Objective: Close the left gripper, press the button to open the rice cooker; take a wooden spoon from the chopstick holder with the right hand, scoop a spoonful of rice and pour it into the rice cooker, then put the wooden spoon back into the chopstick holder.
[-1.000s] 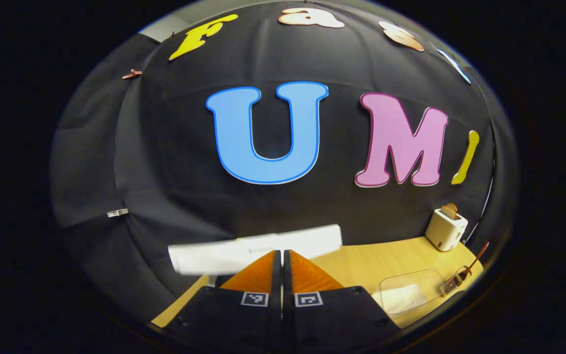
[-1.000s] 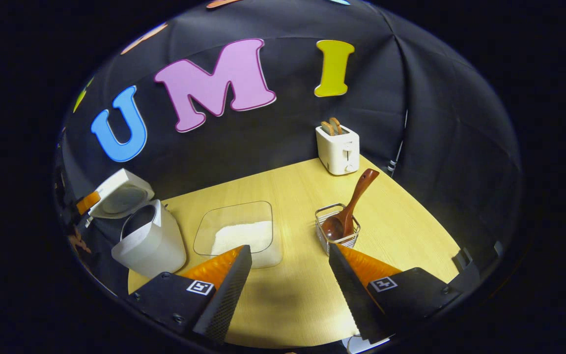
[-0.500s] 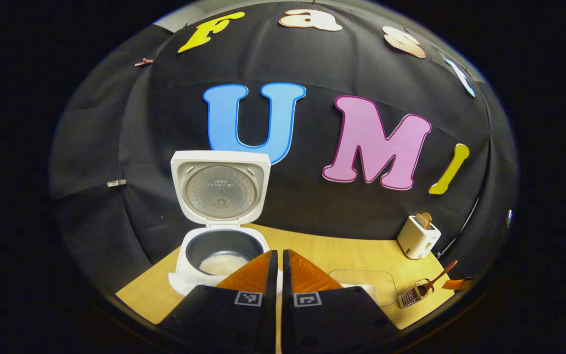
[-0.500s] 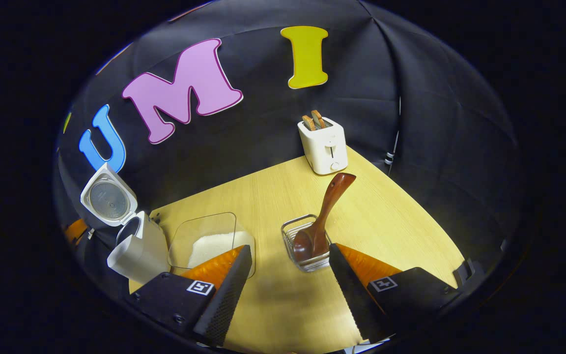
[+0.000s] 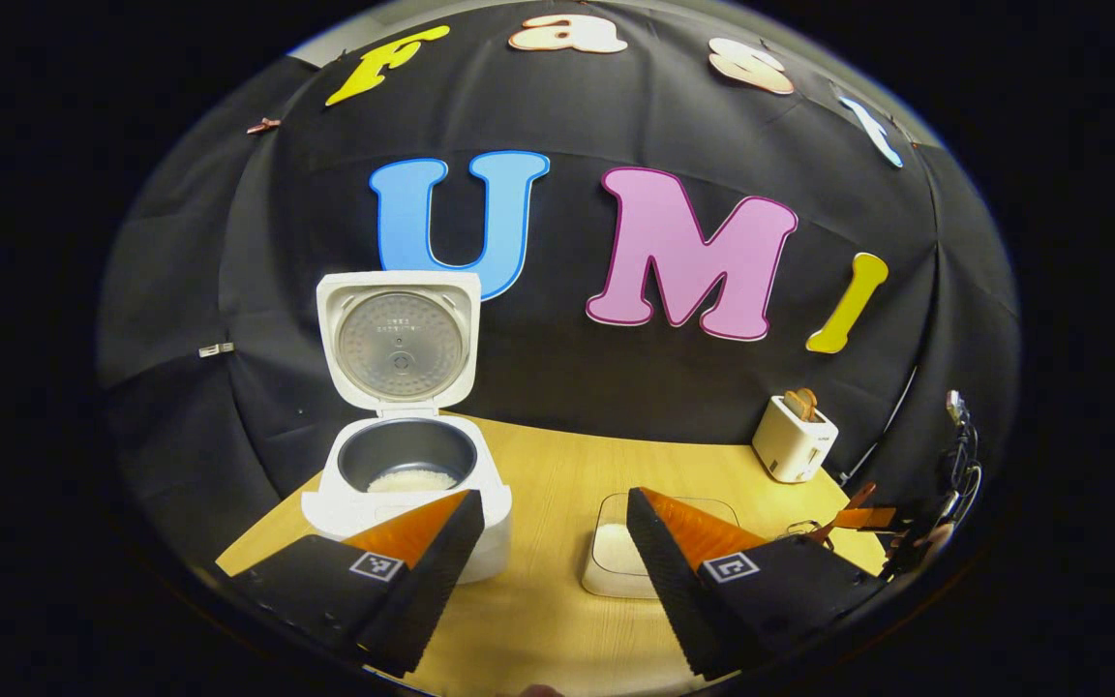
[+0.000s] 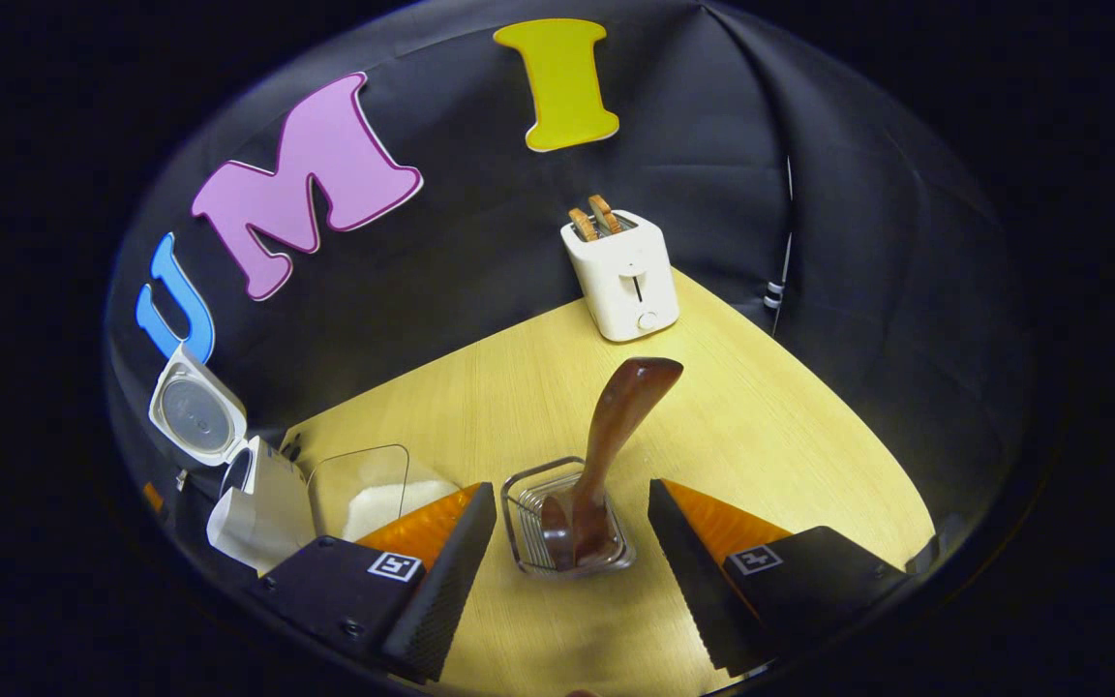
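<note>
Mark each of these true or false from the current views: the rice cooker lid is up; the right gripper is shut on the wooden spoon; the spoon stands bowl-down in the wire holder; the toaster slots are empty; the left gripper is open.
1. The rice cooker lid is up. True; some rice lies in the pot.
2. The right gripper is shut on the wooden spoon. False: its fingers are spread, either side of the chopstick holder, not touching the spoon.
3. The spoon stands bowl-down in the holder. True; the handle leans up and away.
4. The toaster slots are empty. False: two slices stick out.
5. The left gripper is open. True.
</note>
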`<state>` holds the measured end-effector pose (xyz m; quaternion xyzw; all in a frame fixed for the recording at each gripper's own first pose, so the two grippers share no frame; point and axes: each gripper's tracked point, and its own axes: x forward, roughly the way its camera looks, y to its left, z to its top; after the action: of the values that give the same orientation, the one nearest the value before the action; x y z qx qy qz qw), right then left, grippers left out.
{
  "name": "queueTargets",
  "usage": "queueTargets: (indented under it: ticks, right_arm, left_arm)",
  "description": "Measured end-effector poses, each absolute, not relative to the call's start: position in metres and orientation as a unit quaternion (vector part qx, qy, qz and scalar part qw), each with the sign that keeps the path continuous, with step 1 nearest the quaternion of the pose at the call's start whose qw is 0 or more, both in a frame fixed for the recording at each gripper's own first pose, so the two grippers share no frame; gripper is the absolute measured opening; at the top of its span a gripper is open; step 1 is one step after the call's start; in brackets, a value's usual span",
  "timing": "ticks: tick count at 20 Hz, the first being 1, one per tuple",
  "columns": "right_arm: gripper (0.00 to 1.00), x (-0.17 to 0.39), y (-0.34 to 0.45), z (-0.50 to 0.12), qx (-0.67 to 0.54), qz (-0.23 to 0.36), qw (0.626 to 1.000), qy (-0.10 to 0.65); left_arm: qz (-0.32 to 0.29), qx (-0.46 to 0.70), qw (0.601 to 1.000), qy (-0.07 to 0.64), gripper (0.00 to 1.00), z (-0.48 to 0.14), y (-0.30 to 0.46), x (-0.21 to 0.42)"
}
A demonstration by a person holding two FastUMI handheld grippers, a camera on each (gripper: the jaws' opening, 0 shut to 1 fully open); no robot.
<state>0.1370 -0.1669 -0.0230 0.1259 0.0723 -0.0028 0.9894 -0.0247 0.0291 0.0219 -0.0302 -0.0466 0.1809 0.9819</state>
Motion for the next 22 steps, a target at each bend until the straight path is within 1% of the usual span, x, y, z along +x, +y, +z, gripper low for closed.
queueTargets:
  ticks: [7,10,11,12,13,14,15,16,17,18,19,20,21,22]
  right_arm:
    - [0.99,0.193,-0.171,-0.027,0.135,0.011,0.988,0.078]
    - [0.98,0.217,-0.172,-0.025,0.113,0.005,0.991,0.071]
    - [0.83,0.224,-0.17,-0.026,0.111,0.007,0.991,0.075]
    - [0.96,0.229,-0.165,-0.026,0.12,0.015,0.99,0.079]
    - [0.94,0.232,-0.161,-0.027,0.133,0.022,0.987,0.085]
    - [0.71,0.235,-0.16,-0.028,0.139,0.024,0.986,0.088]
    - [0.69,0.236,-0.159,-0.031,0.14,0.025,0.986,0.091]
    - [0.62,0.236,-0.158,-0.032,0.14,0.028,0.985,0.095]
    - [0.58,0.236,-0.158,-0.033,0.139,0.025,0.985,0.097]
    - [0.43,0.235,-0.162,-0.032,0.137,0.019,0.986,0.096]
    - [0.28,0.235,-0.165,-0.031,0.136,0.014,0.986,0.094]
    - [0.13,0.234,-0.167,-0.031,0.135,0.01,0.987,0.092]
    - [0.1,0.231,-0.167,-0.031,0.136,0.011,0.986,0.096]
    - [0.08,0.229,-0.166,-0.033,0.138,0.015,0.985,0.101]
  left_arm:
    - [0.19,0.0,0.982,0.008,0.96,-0.011,0.031,-0.025]
    - [0.189,0.016,0.981,0.029,0.96,-0.02,0.028,-0.022]
    - [0.189,0.021,0.981,0.032,0.96,-0.019,0.026,-0.021]
    - [0.187,0.024,0.981,0.035,0.96,-0.019,0.024,-0.019]
    - [0.186,0.028,0.981,0.037,0.96,-0.018,0.021,-0.019]
    - [0.186,0.031,0.981,0.037,0.96,-0.017,0.019,-0.018]
    - [0.187,0.034,0.981,0.037,0.96,-0.016,0.018,-0.018]
    - [0.188,0.037,0.981,0.038,0.96,-0.017,0.016,-0.019]
    - [0.189,0.039,0.98,0.039,0.96,-0.018,0.015,-0.019]
    - [0.191,0.04,0.98,0.041,0.99,-0.021,0.014,-0.021]
    - [0.193,0.039,0.979,0.043,0.97,-0.023,0.013,-0.023]
    - [0.196,0.035,0.979,0.045,0.96,-0.027,0.013,-0.024]
    - [0.198,0.03,0.979,0.047,0.96,-0.03,0.013,-0.026]
    - [0.2,0.024,0.978,0.048,0.96,-0.032,0.013,-0.028]
